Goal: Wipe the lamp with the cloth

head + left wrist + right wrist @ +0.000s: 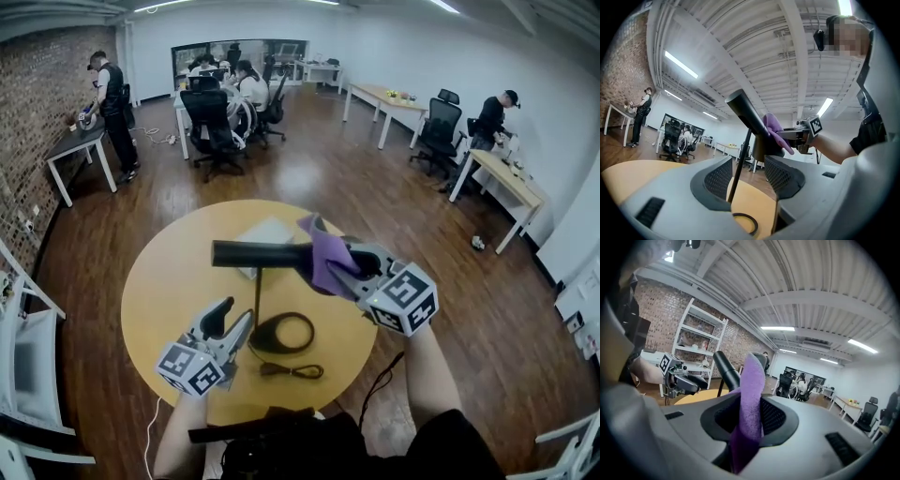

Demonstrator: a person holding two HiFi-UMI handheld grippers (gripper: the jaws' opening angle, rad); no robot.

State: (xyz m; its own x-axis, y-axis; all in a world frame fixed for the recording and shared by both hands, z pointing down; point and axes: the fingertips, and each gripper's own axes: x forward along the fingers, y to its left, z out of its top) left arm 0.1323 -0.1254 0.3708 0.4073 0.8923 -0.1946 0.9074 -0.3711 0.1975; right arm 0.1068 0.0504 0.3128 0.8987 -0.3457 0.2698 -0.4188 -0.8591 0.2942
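Round yellow table (159, 281) carries 1 black lamp (255, 253) with ring base (282, 333) and horizontal bar head; right gripper (345, 267) holds purple cloth (323, 255) draped over the bar's right end, left gripper (231, 321) low beside the thin stem, jaws apart.

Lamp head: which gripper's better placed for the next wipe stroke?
Right. The right gripper is shut on the purple cloth, which is draped over the lamp head. The left gripper is open, low, jaws astride the stem, no cloth.
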